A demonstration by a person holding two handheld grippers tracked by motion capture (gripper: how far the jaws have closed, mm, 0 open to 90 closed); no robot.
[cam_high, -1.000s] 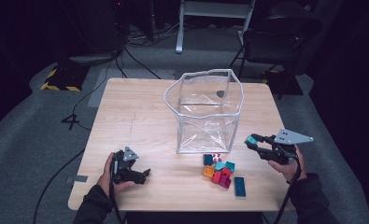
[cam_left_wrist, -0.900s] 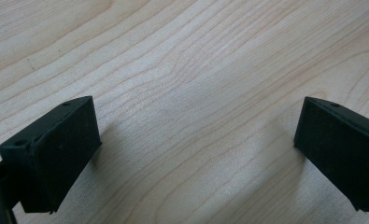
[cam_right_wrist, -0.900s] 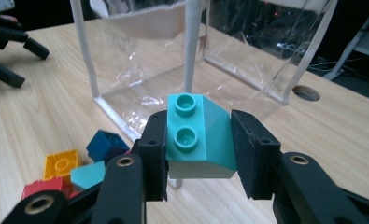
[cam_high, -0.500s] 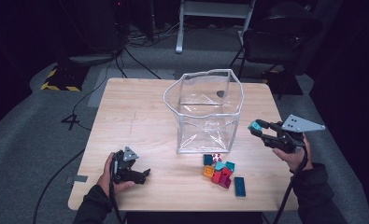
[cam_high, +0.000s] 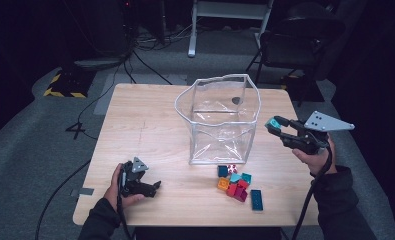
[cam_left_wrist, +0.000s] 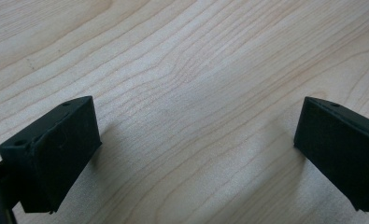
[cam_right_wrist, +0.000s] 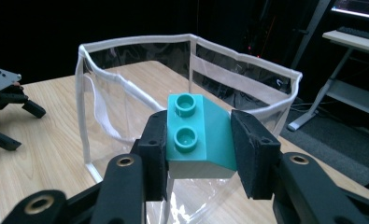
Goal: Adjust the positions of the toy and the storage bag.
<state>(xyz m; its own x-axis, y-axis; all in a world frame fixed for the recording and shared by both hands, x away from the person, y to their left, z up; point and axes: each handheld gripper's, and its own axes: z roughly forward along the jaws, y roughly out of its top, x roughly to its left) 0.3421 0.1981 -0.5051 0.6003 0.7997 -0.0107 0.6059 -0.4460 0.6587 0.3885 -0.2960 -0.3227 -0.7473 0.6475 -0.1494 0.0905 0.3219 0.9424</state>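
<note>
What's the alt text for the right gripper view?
The right hand-held gripper clamps a teal two-stud building brick between its black jaws, raised in front of a clear plastic bin with a white rim on a light wooden table. The left hand-held gripper rests on the table at the far left.

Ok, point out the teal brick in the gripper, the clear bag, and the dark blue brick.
teal brick (cam_right_wrist: pixel 198 135), right gripper view, sloped top face
clear bag (cam_high: pixel 220 136), high view, front wall
dark blue brick (cam_high: pixel 256 199), high view, top face

bench (cam_high: pixel 150 125): pale wood, matt, fine grain
bin (cam_high: pixel 220 120): clear glossy plastic, white cloth edging
brick (cam_right_wrist: pixel 198 133): smooth teal plastic
</note>
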